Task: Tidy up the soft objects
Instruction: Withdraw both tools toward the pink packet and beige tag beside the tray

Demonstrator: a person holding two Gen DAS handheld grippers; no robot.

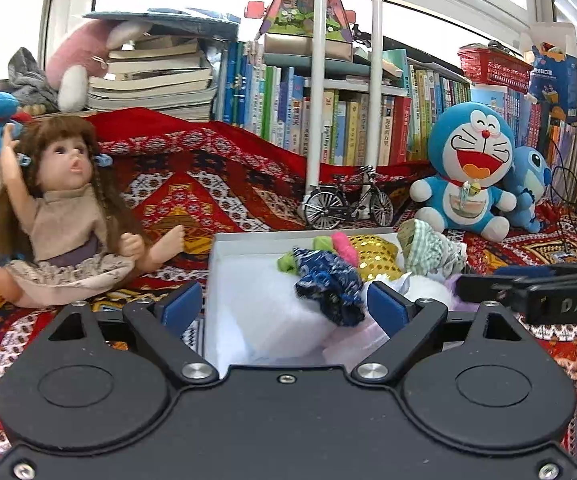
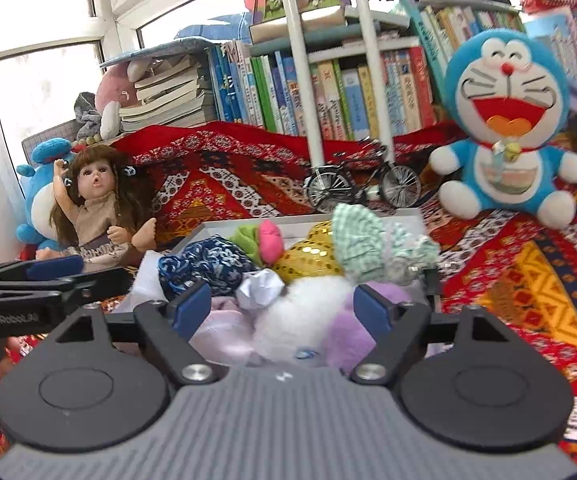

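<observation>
A red patterned rug (image 1: 216, 184) covers the whole play area, with a row of books (image 1: 352, 128) along the back. On it, from big to small: a Doraemon plush (image 1: 468, 168) sits at the right, a long-haired doll (image 1: 68, 208) lies back at the left, and a white box (image 1: 224, 256) sits in the middle, just ahead of both grippers. A small model bicycle (image 1: 344, 200) stands just behind the box.

The box already holds the soft things: a white fluffy plush (image 2: 304, 320) and a lilac one (image 2: 352, 328) at the near end, and behind them a blue patterned cloth (image 2: 204, 264), a gold sequined piece (image 2: 308, 260), a green checked garment (image 2: 368, 248) draped over the far right rim, and a green-and-pink bundle (image 2: 260, 240).

The pile lies straight ahead of and below both sets of fingers, with the box's long axis running away from them. The left gripper (image 1: 284, 304) faces the near left part of the box; the right gripper (image 2: 280, 308) hangs over the white and lilac plush and looks the nearer to the pile.

Both pairs of fingers stand wide apart and grip nothing; the soft things show between them but no pad presses on any. Judging by this, a piece has been let go into the box, and the doll and plush toys outside it remain unsorted.
</observation>
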